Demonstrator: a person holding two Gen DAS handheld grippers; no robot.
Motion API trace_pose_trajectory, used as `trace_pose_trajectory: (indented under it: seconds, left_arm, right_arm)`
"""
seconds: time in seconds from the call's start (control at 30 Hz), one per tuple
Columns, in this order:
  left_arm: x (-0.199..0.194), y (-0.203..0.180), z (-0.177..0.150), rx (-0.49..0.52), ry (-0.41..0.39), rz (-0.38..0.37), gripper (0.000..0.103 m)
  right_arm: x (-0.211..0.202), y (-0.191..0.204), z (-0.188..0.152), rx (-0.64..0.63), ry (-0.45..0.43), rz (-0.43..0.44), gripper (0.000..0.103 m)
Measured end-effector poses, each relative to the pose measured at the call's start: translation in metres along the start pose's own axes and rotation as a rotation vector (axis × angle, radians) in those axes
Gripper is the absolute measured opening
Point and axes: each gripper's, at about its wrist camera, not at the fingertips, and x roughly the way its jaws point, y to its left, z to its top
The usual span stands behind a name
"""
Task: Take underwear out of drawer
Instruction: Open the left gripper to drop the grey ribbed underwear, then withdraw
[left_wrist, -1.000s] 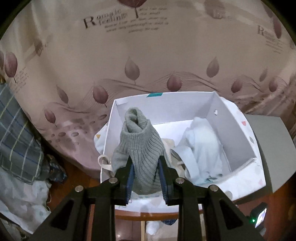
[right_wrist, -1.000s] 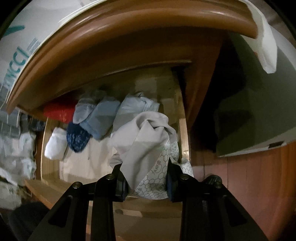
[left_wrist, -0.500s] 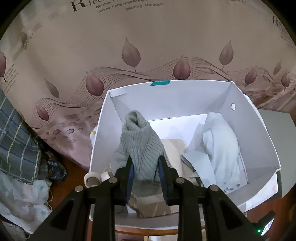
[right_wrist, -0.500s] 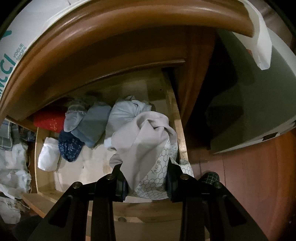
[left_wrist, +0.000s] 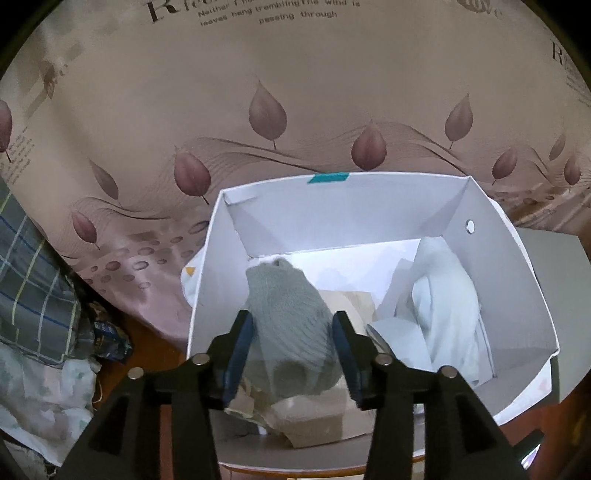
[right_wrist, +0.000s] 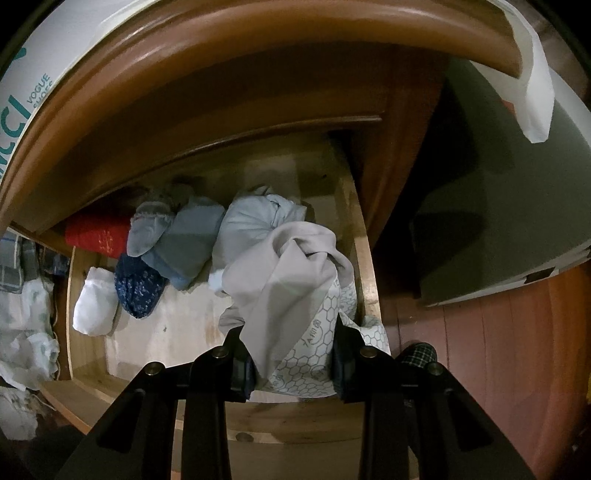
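In the left wrist view my left gripper (left_wrist: 291, 350) hangs over an open white box (left_wrist: 351, 210). Its jaws are opening. A grey ribbed garment (left_wrist: 288, 306), blurred, sags between them onto a beige piece (left_wrist: 314, 417), and the pads no longer squeeze it. A pale blue garment (left_wrist: 443, 295) lies at the box's right. In the right wrist view my right gripper (right_wrist: 291, 354) is shut on a beige-grey underwear piece (right_wrist: 291, 288) with a honeycomb print, lifted above the right end of the open wooden drawer (right_wrist: 364, 266).
The drawer holds a red item (right_wrist: 96, 232), a grey-blue roll (right_wrist: 192, 240), a navy bundle (right_wrist: 138, 286), a white bundle (right_wrist: 94, 302) and a pale blue bundle (right_wrist: 251, 225). A leaf-print bedspread (left_wrist: 258, 92) lies behind the box. A grey block (right_wrist: 498, 221) and a checked slipper (right_wrist: 419, 352) are at the right.
The left gripper came forward and down over the box, then its jaws spread and the grey garment sagged lower. The right gripper kept its grip on the beige-grey piece and stayed put.
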Motion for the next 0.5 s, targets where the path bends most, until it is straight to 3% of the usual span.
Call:
trace_pose_trajectory:
  seconds: [0.27, 0.5]
  left_arm:
    - [-0.026, 0.006, -0.011, -0.045, -0.055, -0.009, 0.05]
    - [-0.067, 0.011, -0.073, -0.067, -0.141, 0.036, 0.058]
  right_arm:
    - [0.0, 0.001, 0.0, -0.012, -0.009, -0.003, 0.029]
    - [-0.009, 0.008, -0.002, -0.075, -0.06, -0.003, 0.029]
